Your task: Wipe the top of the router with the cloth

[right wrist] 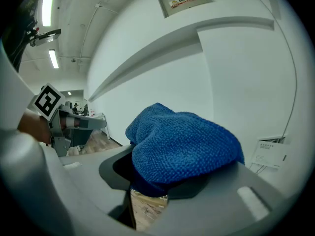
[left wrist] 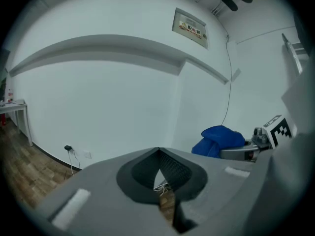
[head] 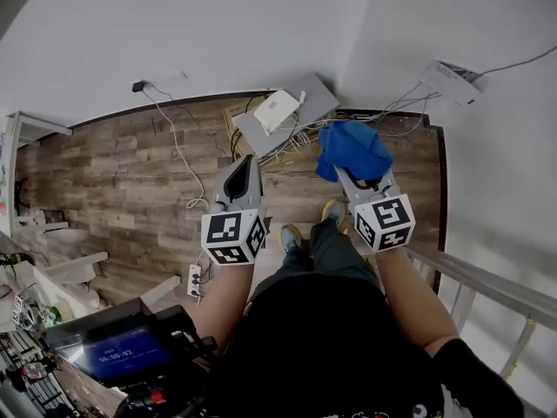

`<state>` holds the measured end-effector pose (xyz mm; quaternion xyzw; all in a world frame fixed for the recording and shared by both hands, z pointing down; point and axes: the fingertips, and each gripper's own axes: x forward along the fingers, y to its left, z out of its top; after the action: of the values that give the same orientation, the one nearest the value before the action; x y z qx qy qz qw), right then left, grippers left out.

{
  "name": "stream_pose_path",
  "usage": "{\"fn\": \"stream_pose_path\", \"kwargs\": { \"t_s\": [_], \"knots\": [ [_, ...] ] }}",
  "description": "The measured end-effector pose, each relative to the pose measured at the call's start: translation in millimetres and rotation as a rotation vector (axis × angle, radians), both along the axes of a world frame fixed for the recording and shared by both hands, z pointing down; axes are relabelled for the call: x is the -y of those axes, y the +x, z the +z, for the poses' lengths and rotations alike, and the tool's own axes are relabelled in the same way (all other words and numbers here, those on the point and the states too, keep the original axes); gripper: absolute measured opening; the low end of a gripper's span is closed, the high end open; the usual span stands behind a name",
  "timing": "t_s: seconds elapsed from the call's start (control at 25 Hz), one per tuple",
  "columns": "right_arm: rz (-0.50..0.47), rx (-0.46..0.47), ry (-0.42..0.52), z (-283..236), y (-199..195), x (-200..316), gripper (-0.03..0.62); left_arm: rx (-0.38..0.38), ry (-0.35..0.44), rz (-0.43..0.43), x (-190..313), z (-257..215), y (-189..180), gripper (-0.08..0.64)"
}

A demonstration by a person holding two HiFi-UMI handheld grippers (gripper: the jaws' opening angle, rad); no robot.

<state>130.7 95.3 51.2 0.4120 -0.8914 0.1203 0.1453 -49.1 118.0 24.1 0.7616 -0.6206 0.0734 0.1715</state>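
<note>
The left gripper [head: 244, 165] is held forward and down, its jaws pressed together with nothing between them. Beside it, the right gripper [head: 352, 179] points the same way, its jaws clamped on a blue cloth [head: 352, 149].

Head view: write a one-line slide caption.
Right tongs grip a blue cloth, not yet on the white router; left tongs shut, empty.

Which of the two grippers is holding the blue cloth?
The right gripper: its jaws are shut on the blue cloth. The left gripper has its jaws together with nothing between them.
</note>
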Motion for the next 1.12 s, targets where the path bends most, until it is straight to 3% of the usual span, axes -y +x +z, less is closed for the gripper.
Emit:
{"fn": "stream_pose_path", "kwargs": {
  "t_s": [0.32,0.76,0.96,1.12],
  "knots": [
    [-0.128,-0.031,-0.076,92,-19,95,0.172,0.060,-0.051,-0.026,96,71,5,0.000],
    [-0.116,-0.042,-0.172,298,-111,186,0.172,0.042,-0.082,0.080,229,264,-15,0.000],
    [-0.129,-0.075,-0.207,374,-147,206,0.172,0.040,-0.090,0.145,247,331,-29,0.000],
    [-0.152,-0.111,-0.240,430,-168,208,0.170,-0.003,-0.106,0.165,246,366,-38,0.000]
  ]
}}
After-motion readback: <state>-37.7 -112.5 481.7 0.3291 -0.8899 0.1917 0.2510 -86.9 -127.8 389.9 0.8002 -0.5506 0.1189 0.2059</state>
